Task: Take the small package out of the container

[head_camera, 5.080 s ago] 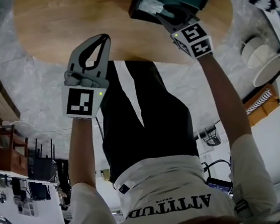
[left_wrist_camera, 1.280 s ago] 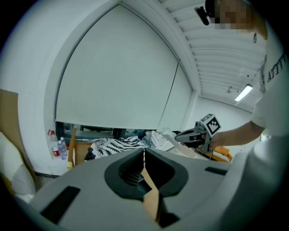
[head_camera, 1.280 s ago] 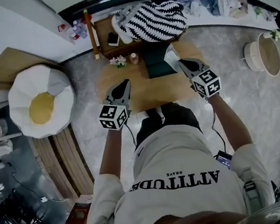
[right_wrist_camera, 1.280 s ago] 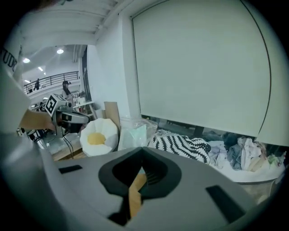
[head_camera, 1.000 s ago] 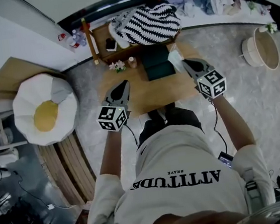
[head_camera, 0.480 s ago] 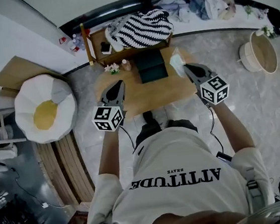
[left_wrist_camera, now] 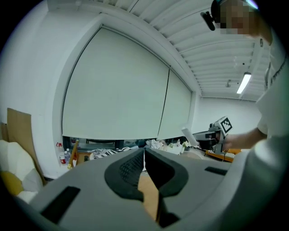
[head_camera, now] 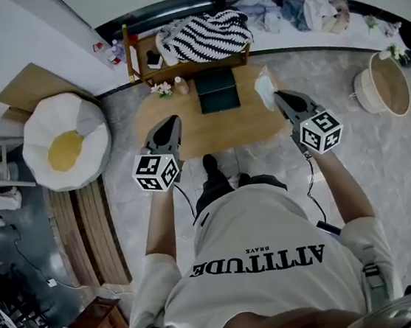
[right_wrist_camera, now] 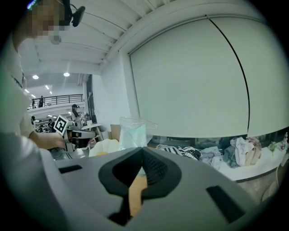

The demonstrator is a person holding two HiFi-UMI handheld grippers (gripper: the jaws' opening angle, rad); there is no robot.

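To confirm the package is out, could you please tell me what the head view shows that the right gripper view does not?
Only the head view shows the dark container on the wooden table, with the small package held off to its side, apart from it. Only the right gripper view shows the right gripper with its jaws closed on the package's lower edge, and the wide window blind. Both show the package, the left gripper and the striped cloth.

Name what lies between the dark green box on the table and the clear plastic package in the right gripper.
Only bare wooden table, in the head view, separates the dark green box from the clear plastic package.
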